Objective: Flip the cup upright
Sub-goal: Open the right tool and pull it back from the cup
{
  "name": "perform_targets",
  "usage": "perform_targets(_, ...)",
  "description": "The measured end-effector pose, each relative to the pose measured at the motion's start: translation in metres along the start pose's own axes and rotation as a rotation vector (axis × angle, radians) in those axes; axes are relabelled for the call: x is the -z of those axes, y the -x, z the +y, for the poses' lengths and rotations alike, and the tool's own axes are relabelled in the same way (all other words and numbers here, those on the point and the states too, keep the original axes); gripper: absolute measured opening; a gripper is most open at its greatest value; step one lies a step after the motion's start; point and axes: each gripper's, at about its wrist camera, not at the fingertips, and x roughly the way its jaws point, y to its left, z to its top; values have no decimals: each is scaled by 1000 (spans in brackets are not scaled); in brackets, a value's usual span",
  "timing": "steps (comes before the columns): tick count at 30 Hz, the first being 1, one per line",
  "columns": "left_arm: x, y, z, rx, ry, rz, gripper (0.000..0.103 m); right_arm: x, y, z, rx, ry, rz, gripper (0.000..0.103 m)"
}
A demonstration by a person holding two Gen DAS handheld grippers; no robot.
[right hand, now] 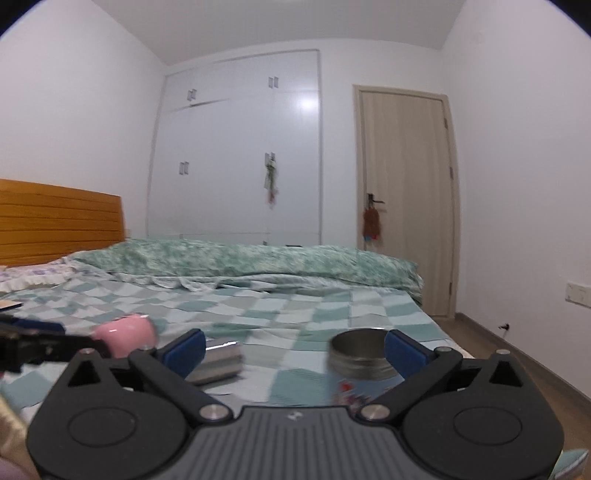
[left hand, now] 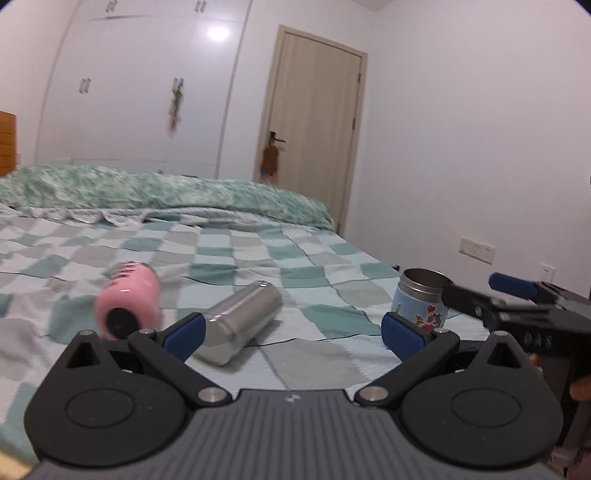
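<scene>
steel cup and glossy pink cup on sides on checked quilt; both tools wide open, empty.

Three cups: pink, steel, blue cartoon; two claws.

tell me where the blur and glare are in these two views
Left wrist view: pink cup smeared by motion blur, steel cup sharper, lamp glare on the wardrobe. Right wrist view: blue cup and the other cups soft, same glare, fisheye-bent walls.
</scene>
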Motion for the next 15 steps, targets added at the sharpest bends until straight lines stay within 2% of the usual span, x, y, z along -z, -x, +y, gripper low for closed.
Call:
perform_targets(3, 9, 19, 3, -36, 4, -21, 103, 11, 18, 19, -18, 27, -15, 103)
perform_targets(7, 31, 39, 0, -103, -36, -89, 103, 25, 33, 39, -40, 55, -4, 103)
perform_targets(15, 77, 51, -11, -196, -101, -115, 103, 54, 46, 52, -24, 56, 22, 103)
